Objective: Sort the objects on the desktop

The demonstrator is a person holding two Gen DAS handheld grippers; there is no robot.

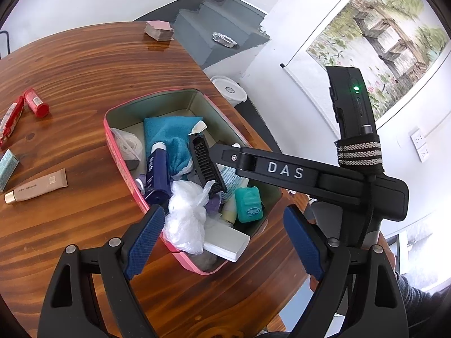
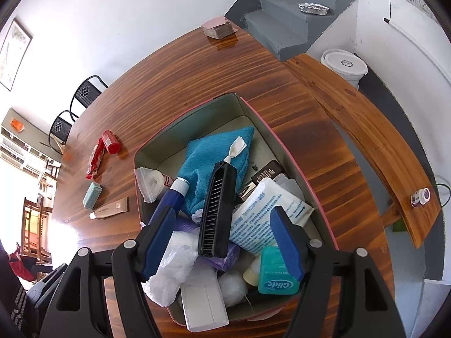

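Observation:
A pink-rimmed tin box (image 1: 118, 155) (image 2: 183, 129) on the wooden table is full of items. A black comb (image 1: 207, 166) (image 2: 217, 211) lies across a blue cloth (image 2: 217, 152), a dark blue tube (image 1: 157, 174), a wipes packet (image 2: 265, 211), a teal floss box (image 1: 249, 204) (image 2: 277, 270) and a clear plastic bag (image 1: 186, 219). My right gripper (image 2: 222, 242) hangs open over the box with the comb between its pads, which do not press on it. One of its fingers (image 1: 253, 163) reaches in beside the comb. My left gripper (image 1: 225, 239) is open above the box's near end and holds nothing.
Left of the box lie a red tube (image 1: 36, 102), a red wrapper (image 1: 11, 119), a small teal box (image 1: 7, 169) and a beige tube (image 1: 36, 187). A card deck (image 2: 220, 29) sits at the far edge. A wooden bench (image 2: 366, 140) and white bucket (image 2: 344, 66) stand to the right.

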